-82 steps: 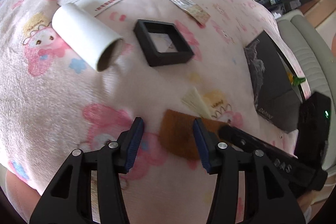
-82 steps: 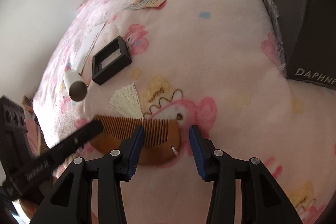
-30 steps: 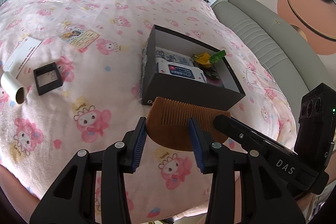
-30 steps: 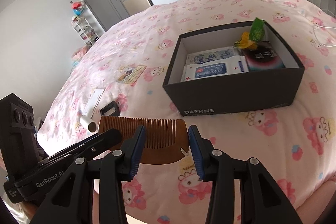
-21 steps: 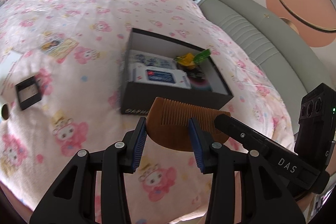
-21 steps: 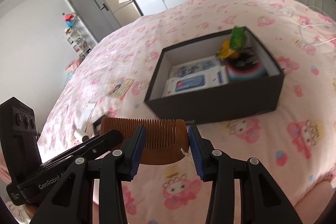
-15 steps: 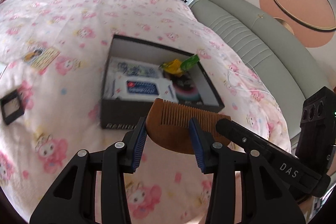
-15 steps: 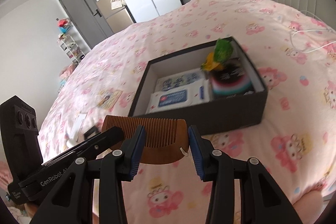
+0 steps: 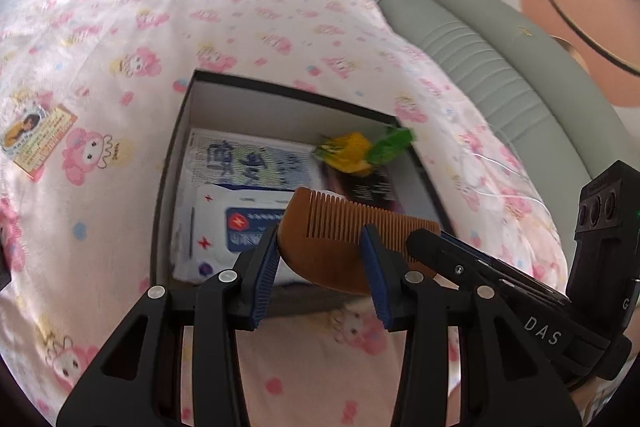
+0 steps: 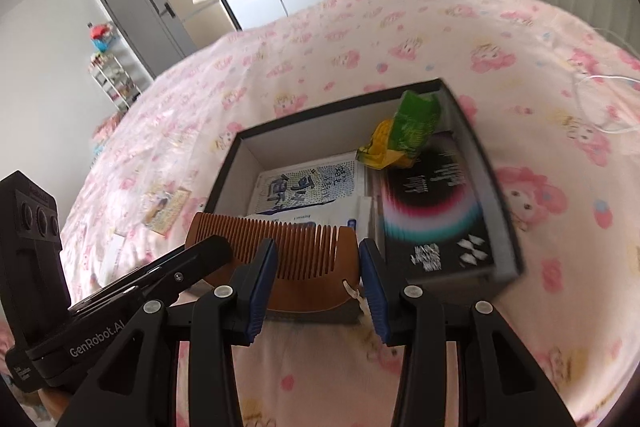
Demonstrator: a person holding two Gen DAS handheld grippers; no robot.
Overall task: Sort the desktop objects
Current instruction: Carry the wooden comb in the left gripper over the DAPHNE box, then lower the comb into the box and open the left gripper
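**Comb held by both grippers above the box's near wall**

The wooden comb (image 9: 344, 243) sat at lower centre of both views, teeth pointing up the frame. The left gripper (image 9: 322, 273) was clamped on one end and the right gripper (image 10: 316, 277) on the other, each set of blue pads pressed against its sides. Each tool's black body crossed the other's view, covering part of the comb.

Right behind it stood the open black box (image 10: 496, 187) on the pink cartoon-print blanket (image 9: 100, 75). Inside lay a white-and-blue wipes pack (image 9: 236, 223), a blue-patterned packet (image 10: 308, 187), a dark box with a rainbow ring (image 10: 432, 211) and a yellow-green wrapper (image 10: 404, 131).

A picture card (image 9: 36, 139) lay at the left on the blanket. Motion blur smeared the print on the packs, and the comb hid the box's near wall.
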